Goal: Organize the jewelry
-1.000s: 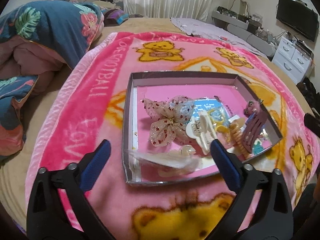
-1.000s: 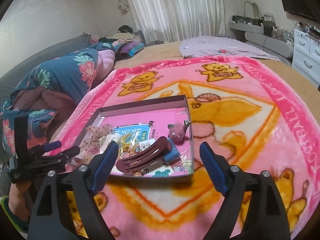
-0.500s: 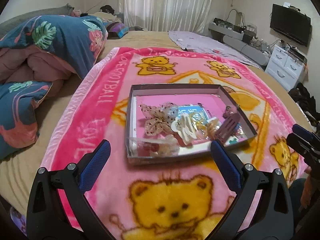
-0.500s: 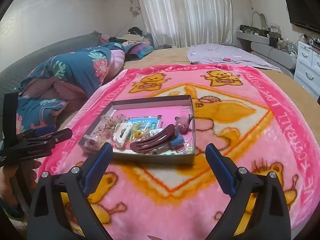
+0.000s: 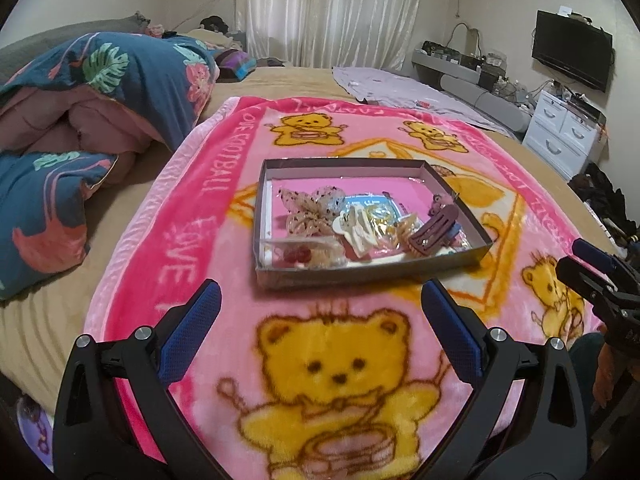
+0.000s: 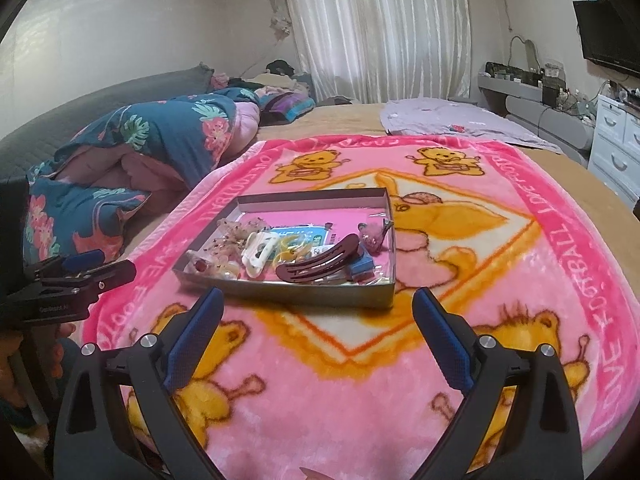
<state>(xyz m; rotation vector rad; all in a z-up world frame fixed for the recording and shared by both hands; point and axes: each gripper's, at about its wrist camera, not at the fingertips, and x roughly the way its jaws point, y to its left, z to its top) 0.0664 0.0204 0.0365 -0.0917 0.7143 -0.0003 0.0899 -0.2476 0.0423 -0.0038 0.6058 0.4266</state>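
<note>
Pink fleece blanket [image 5: 200, 216] with yellow teddy bears covers most of the bed [image 5: 120, 200], so that's the biggest thing going on. Off to the left there's a rumpled blue floral duvet [image 5: 120, 76] with a pink underside, and a lilac sheet [image 6: 452, 120] lies further back toward the curtains [image 6: 380, 28].

Sitting on the blanket, pretty much dead centre, is a shallow grey cardboard tray [image 5: 262, 216] with a pink floor. All the jewelry and hair stuff is piled inside it, toward the near edge: a sheer spotted bow [image 5: 308, 210] on the left, a cream claw clip [image 6: 260, 246] just beside it, some yellow hair ties [image 6: 294, 250], and a dark maroon hair clip [image 6: 320, 262] lying across the pile, partly on top of a small blue item [image 6: 362, 266]. A little pink fuzzy clip [image 6: 372, 234] sits near the right wall of the tray.

Left gripper [image 5: 320, 320] and right gripper [image 6: 318, 322] both hover over the blanket on the near side of the tray, blue pads spread wide apart, nothing between them, neither touching the tray.
</note>
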